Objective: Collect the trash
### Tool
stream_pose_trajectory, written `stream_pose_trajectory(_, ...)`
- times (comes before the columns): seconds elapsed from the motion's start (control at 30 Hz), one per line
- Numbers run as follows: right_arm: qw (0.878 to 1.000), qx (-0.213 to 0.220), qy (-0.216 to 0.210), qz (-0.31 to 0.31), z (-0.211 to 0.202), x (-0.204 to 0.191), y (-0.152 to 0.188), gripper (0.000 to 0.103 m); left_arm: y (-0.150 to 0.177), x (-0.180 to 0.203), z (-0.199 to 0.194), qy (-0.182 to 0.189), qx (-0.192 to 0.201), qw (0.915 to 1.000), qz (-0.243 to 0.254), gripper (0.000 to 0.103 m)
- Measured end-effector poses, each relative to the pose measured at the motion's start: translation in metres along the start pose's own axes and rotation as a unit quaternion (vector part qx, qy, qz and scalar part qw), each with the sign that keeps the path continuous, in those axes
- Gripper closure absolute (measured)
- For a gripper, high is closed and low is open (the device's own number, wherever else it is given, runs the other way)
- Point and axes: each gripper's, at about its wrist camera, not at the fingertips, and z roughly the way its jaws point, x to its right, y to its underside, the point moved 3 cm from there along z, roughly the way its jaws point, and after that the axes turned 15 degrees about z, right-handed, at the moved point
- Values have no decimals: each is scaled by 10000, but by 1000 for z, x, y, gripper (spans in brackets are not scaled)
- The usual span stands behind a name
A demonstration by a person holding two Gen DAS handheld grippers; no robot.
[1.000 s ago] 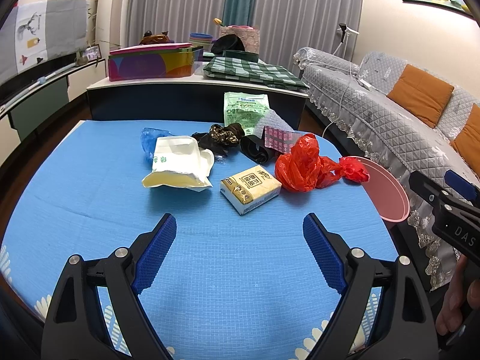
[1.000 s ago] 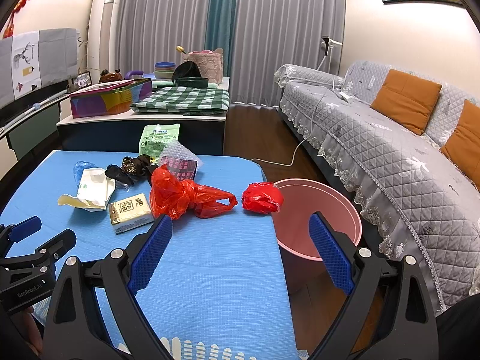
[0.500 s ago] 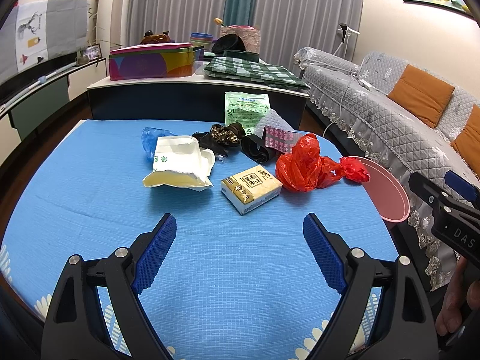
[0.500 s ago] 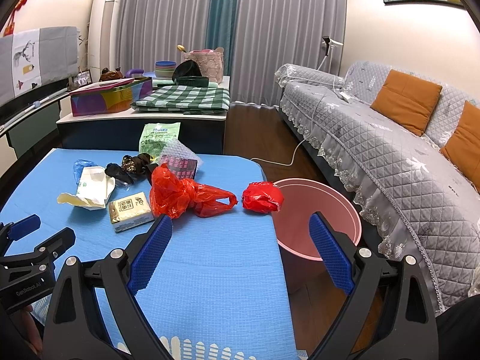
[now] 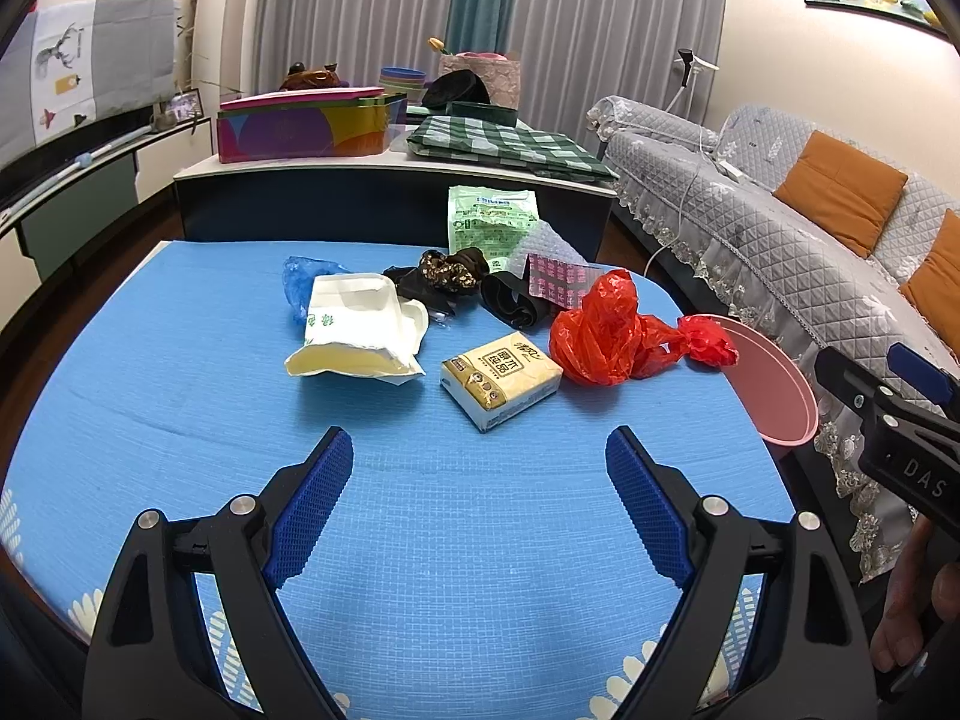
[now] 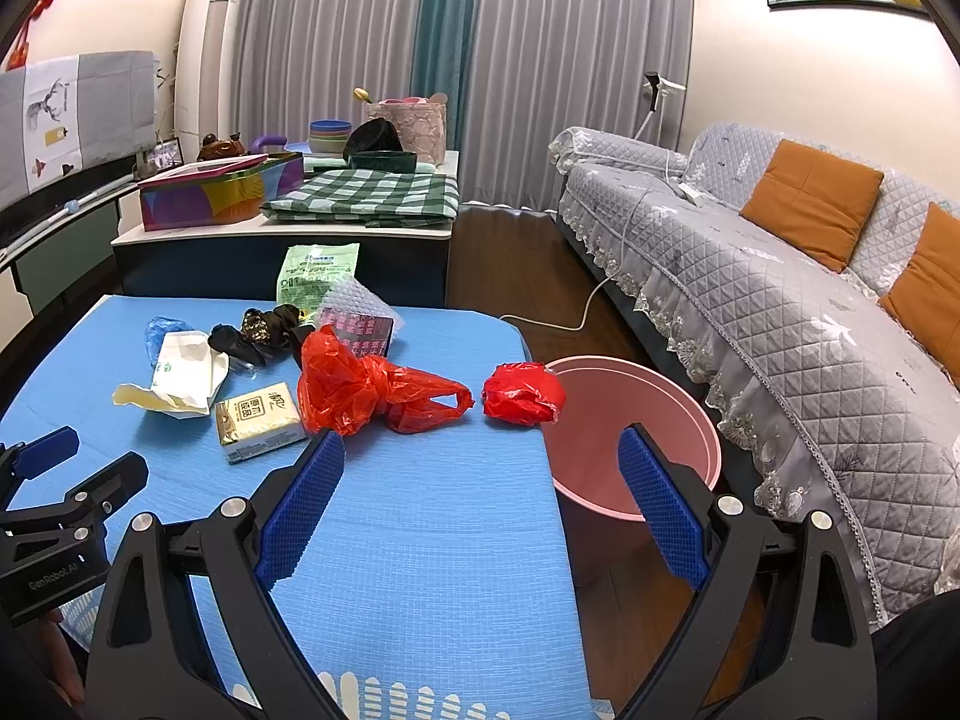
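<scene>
Trash lies on a blue table mat (image 5: 468, 540): a white paper bag (image 5: 360, 330), a yellow tissue pack (image 5: 501, 378), a red plastic bag (image 5: 606, 330), a small red wad (image 6: 522, 393), black wrappers (image 5: 444, 279), a blue bag (image 5: 300, 285) and a green packet (image 5: 492, 225). A pink bin (image 6: 630, 432) stands beside the table's right edge. My left gripper (image 5: 479, 468) is open and empty, short of the tissue pack. My right gripper (image 6: 480, 468) is open and empty over the table's right edge, near the bin.
A low cabinet (image 5: 390, 192) with a colourful box (image 5: 306, 126) and a green checked cloth (image 5: 504, 144) stands behind the table. A grey sofa (image 6: 780, 300) with orange cushions runs along the right. A white cable (image 6: 576, 312) lies on the wooden floor.
</scene>
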Motion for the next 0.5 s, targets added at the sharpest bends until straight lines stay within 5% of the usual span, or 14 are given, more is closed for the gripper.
stream_pose_trajectory(0.5, 9983, -104, 8, 571, 21, 42, -23, 15, -16, 16, 27, 199, 34, 9997, 101, 37)
